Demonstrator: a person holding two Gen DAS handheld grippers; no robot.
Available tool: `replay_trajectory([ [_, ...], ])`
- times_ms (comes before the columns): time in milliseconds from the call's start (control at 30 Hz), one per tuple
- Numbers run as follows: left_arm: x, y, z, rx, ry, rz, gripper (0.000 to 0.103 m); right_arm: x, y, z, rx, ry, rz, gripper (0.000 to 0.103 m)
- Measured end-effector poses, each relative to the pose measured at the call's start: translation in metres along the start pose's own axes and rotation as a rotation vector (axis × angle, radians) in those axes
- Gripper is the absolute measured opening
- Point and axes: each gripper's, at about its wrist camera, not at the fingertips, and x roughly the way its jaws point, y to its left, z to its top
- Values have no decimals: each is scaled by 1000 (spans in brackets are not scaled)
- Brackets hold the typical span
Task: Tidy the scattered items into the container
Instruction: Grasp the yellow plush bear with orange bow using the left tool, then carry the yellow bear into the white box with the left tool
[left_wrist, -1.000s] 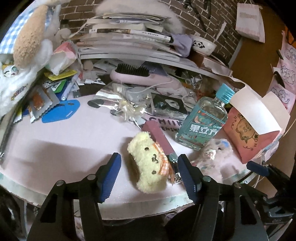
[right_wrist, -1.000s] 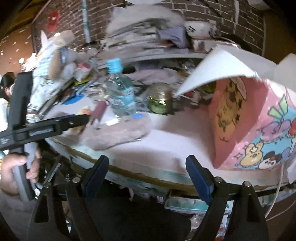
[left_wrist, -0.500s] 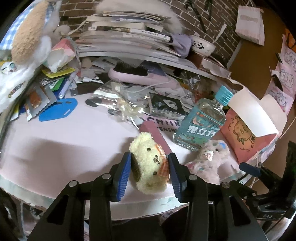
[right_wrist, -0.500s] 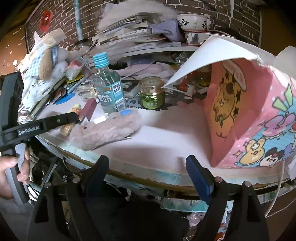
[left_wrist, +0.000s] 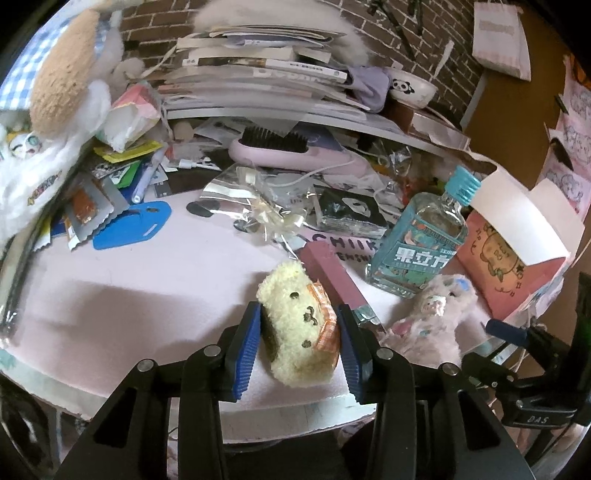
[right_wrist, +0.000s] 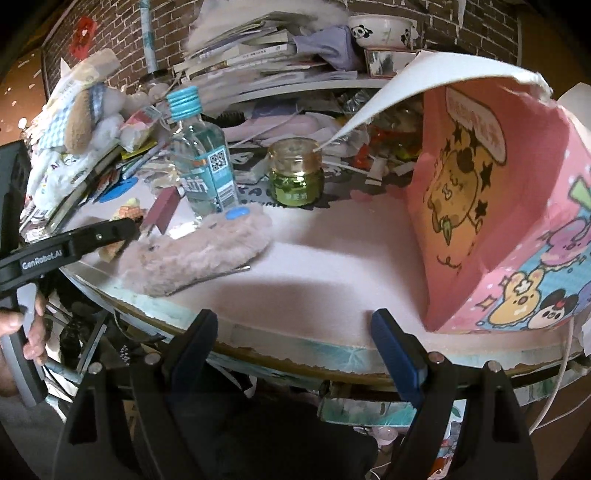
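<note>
My left gripper (left_wrist: 299, 343) is shut on a yellow plush toy (left_wrist: 295, 325) with an orange checked bow, near the front edge of the pink mat (left_wrist: 129, 295). Whether the toy is off the mat I cannot tell. To its right lie a maroon box (left_wrist: 332, 277), a teal-capped bottle (left_wrist: 421, 240) and a pink plush (left_wrist: 432, 321). The pink cartoon paper bag (left_wrist: 509, 266) stands open at the far right. My right gripper (right_wrist: 299, 347) hangs open below the table edge, holding nothing, with the bag (right_wrist: 480, 221) ahead to its right and the pink plush (right_wrist: 195, 251) ahead to its left.
A green glass jar (right_wrist: 295, 177) stands behind the bottle (right_wrist: 203, 173). A pink hairbrush (left_wrist: 288, 151), cellophane wrap (left_wrist: 258, 206), a blue tag (left_wrist: 133, 225) and sachets crowd the back. Stacked books (left_wrist: 258, 70) fill a shelf. A hand (right_wrist: 26, 332) grips the left tool's handle.
The left gripper moved forward over the yellow plush and its jaws closed from wide open onto it. The right gripper stayed open and barely shifted.
</note>
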Motion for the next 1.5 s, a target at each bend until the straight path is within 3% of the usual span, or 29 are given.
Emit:
replay_trajectory([
  [267,1,-8,-1,61,-2,37,36,0,1,0,2,0,8,83],
  [433,0,-9,-1,65,-4,63,29,0,2,1,3,0,12,83],
  [767,-9,-12,10,63,-38,48,26,0,1,3,4,-3,-1,83],
  [967,-26,-32,40,90,-79,-78,26,0,-3,7,13,-1,-30,83],
  [1100,-37,-60,65,163,-121,-89,26,1,-6,9,17,-1,-55,83],
  [1267,-44,-99,101,236,-162,-171,26,1,-7,10,20,1,-72,83],
  [1400,-38,-139,130,315,-137,-271,26,-1,-7,9,26,1,-78,83],
  [1500,-28,-171,143,394,-103,-296,26,-1,-9,9,30,2,-81,83],
])
